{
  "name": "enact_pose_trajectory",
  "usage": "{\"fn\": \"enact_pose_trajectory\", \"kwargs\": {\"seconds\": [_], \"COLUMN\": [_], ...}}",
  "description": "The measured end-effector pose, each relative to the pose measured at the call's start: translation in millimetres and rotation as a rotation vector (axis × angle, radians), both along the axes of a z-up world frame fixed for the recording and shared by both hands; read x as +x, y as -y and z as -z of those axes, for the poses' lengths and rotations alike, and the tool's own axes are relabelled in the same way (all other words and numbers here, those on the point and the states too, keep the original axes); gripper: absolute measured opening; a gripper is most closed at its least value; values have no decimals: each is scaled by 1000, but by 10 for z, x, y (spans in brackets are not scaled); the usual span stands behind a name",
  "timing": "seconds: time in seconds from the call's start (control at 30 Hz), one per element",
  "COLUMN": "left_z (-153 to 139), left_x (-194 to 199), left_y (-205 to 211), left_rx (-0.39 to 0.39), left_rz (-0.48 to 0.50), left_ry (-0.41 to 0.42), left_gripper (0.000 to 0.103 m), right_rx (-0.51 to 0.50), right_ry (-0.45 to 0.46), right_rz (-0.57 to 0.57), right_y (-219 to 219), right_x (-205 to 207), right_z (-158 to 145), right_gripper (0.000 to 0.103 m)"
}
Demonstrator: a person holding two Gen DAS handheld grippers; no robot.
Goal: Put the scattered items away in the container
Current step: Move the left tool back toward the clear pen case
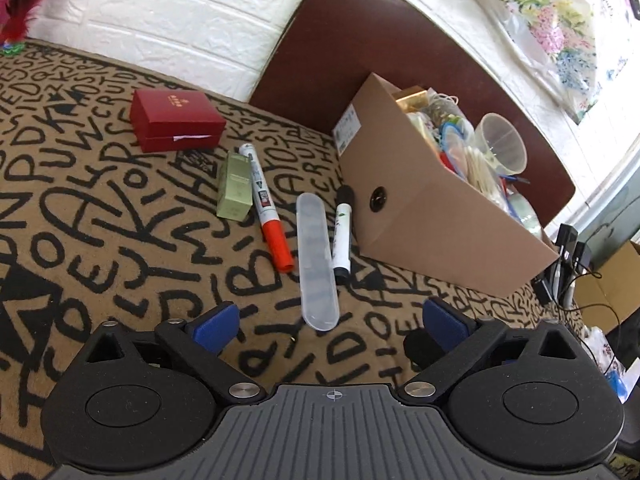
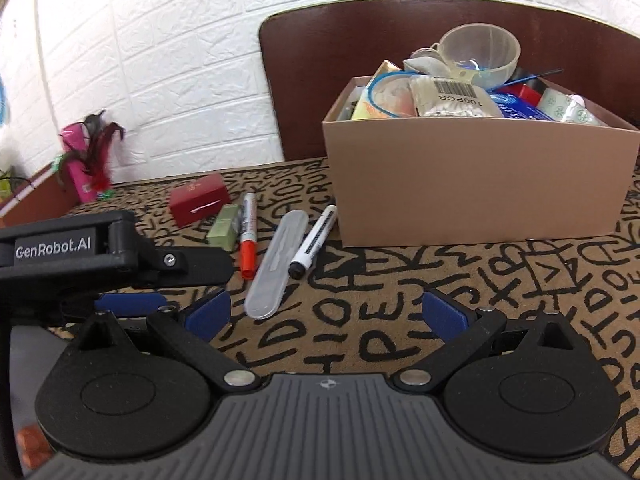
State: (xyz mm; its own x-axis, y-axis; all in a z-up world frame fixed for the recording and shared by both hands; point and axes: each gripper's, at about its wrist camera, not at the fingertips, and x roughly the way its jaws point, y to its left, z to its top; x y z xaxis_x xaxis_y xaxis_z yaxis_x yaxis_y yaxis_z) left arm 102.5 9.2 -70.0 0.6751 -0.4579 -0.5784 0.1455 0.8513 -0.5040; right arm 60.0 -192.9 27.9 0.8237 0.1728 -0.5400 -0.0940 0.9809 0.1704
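A brown cardboard box (image 1: 432, 224) (image 2: 472, 184), full of small items, stands on the letter-patterned cloth. Scattered beside it lie a black-capped white marker (image 1: 342, 236) (image 2: 314, 242), a clear plastic case (image 1: 316, 256) (image 2: 276, 258), an orange-capped marker (image 1: 266, 208) (image 2: 247, 236), a green box (image 1: 235, 186) (image 2: 225, 227) and a red box (image 1: 176, 120) (image 2: 199, 199). My left gripper (image 1: 332, 326) is open and empty, just short of the clear case. My right gripper (image 2: 326, 316) is open and empty, to the right of the case's near end. The left gripper's body shows in the right wrist view (image 2: 80, 252).
A dark brown chair back (image 1: 400, 52) (image 2: 400, 52) stands behind the box against a white brick wall. A clear cup (image 1: 502, 144) (image 2: 478, 50) tops the box's contents. Red feathers (image 2: 96, 152) sit far left. Cables and a carton (image 1: 612, 280) lie off the right edge.
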Motion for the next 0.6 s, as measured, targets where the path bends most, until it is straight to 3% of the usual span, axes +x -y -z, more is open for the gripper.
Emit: {"fn": "enact_pose_trajectory", "kwargs": {"seconds": [0.17, 0.3, 0.37, 0.43, 0.6], "left_z": [105, 195, 211, 206, 253], "left_x": [111, 179, 205, 247, 360], "left_y": [-3, 44, 78, 125, 161], "left_rx": [-3, 28, 40, 44, 49], "left_rz": [-4, 17, 27, 37, 17], "left_ry": [-34, -53, -43, -41, -45], "left_gripper": [88, 71, 68, 56, 38], "right_rx": [-23, 11, 38, 53, 54], "right_ry": [-32, -54, -57, -55, -71], "right_rz": [81, 128, 128, 111, 56], "right_y": [56, 144, 157, 135, -4], "right_x": [158, 282, 340, 407, 607], "right_z": [60, 83, 75, 70, 106], "right_gripper": [91, 81, 76, 72, 50]}}
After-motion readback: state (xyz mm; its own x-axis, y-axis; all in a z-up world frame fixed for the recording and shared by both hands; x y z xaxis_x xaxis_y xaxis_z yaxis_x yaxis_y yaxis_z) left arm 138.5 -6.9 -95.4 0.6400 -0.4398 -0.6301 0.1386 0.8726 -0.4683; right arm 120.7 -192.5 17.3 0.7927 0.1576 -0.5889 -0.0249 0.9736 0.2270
